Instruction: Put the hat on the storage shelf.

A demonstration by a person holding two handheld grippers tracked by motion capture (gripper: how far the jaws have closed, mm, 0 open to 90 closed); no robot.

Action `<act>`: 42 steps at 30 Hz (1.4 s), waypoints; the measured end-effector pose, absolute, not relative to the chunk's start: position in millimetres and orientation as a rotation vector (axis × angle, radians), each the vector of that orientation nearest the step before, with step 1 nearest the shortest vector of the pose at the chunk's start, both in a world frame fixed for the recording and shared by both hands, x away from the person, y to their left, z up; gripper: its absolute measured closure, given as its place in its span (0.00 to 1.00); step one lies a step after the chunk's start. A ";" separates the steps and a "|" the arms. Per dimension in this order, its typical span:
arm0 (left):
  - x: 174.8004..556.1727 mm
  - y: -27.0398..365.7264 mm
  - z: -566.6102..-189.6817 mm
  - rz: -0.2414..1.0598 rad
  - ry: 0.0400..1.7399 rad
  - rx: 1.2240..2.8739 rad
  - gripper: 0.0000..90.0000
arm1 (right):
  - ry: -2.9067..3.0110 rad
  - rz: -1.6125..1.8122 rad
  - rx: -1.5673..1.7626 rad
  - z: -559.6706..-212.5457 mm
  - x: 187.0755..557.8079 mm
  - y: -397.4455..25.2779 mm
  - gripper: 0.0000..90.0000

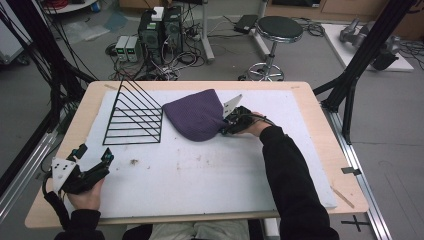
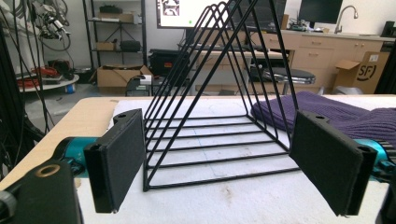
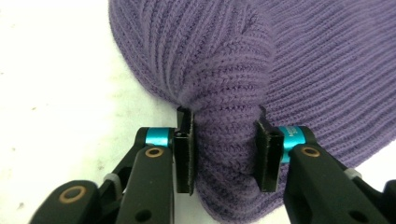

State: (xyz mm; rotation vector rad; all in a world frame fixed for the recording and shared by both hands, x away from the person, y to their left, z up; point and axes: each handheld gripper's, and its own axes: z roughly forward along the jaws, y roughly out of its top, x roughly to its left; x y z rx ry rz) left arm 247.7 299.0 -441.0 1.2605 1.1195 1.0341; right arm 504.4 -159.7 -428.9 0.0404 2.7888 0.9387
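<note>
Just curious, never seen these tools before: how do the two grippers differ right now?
The right gripper is shut on the purple knitted hat, a fold of it bunched between its jaws; the left gripper is open and holds nothing. The right one is by the hat mid-table; the left one hangs near the table's front edge, facing the black wire rack. Both have black padded jaws.

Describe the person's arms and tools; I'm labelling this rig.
Both arms wear black sleeves. Each hand-held gripper, left and right, is black with teal collars, brass-coloured pivot rings, flat black jaw pads, a grey three-cornered plate and a black cable.
</note>
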 end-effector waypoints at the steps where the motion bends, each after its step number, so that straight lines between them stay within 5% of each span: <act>1: 247.6 299.0 -441.0 1.034 1.121 1.260 0.21 | 2.789 0.937 0.042 -428.5 503.8 -159.6 0.76; 42: 255.2 291.2 -440.4 1.011 1.093 1.278 0.21 | 2.496 1.434 0.288 -325.4 466.4 -185.6 0.76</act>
